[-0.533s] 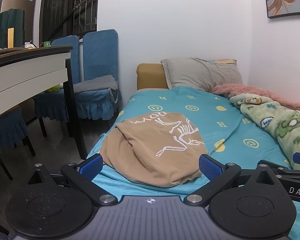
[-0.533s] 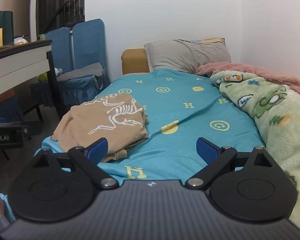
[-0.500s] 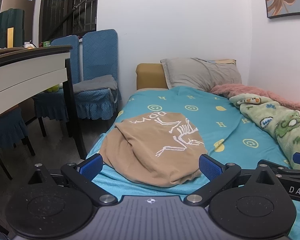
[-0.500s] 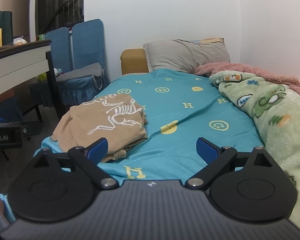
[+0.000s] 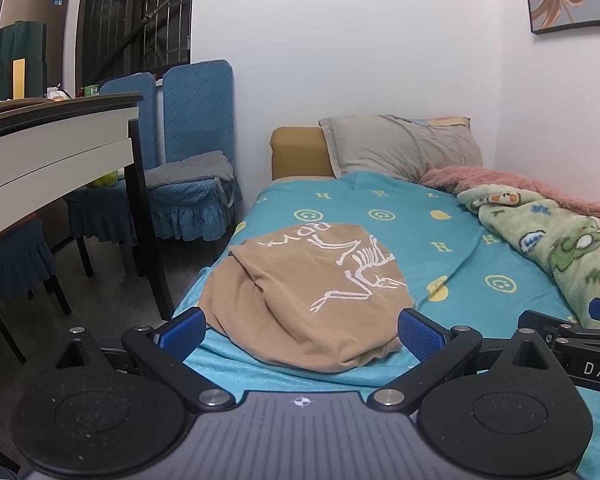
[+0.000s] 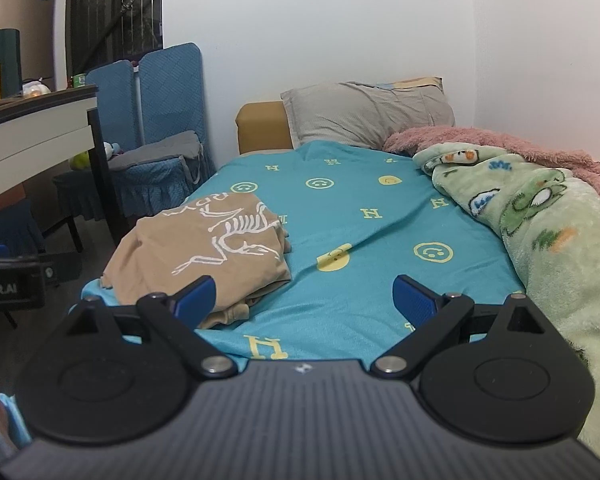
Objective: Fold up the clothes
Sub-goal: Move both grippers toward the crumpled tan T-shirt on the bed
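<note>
A tan garment with a white skeleton print [image 5: 312,288] lies crumpled at the near left edge of the bed's teal sheet [image 5: 400,220]. It also shows in the right wrist view [image 6: 204,252]. My left gripper [image 5: 300,332] is open and empty, held just short of the garment's near edge. My right gripper [image 6: 304,300] is open and empty over the sheet, to the right of the garment. The right gripper's body [image 5: 580,336] shows at the right edge of the left wrist view.
A grey pillow [image 5: 400,148] lies at the bed's head. A green cartoon blanket [image 6: 540,232] and a pink blanket [image 6: 500,144] run along the right wall. A table [image 5: 52,148] and blue-covered chairs [image 5: 188,152] stand left of the bed.
</note>
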`<state>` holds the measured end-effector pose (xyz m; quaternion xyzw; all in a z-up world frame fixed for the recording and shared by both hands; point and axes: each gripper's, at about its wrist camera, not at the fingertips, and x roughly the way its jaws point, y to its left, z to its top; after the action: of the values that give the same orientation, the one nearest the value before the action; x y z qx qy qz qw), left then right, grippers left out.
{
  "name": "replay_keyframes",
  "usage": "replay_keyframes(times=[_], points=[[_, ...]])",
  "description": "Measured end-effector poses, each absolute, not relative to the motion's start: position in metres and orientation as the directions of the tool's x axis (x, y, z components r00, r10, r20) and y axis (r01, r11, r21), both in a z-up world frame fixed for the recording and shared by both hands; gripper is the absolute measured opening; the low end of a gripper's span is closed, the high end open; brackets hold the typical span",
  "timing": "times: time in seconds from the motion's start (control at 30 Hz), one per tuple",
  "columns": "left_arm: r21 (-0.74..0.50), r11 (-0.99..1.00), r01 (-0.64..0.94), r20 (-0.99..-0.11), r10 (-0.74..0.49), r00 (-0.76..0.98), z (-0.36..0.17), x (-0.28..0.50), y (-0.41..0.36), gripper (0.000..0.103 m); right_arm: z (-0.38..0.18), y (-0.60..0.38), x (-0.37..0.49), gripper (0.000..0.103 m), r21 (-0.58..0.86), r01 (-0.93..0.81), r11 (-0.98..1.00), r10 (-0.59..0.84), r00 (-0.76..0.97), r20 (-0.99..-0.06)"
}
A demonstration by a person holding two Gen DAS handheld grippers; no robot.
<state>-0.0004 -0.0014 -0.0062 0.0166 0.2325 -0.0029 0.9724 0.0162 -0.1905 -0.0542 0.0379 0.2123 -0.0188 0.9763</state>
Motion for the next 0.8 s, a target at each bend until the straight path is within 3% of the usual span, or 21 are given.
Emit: replay_keyframes(times=[0.8], points=[[0.050,0.998,0.048,-0.453,-0.020,0.891,-0.0115,-0.0002,-0.0046,0.103,-0.0541,-0.1952,0.0155,0.097,0.083,0.063,0.995,-0.023,0.909,-0.416]])
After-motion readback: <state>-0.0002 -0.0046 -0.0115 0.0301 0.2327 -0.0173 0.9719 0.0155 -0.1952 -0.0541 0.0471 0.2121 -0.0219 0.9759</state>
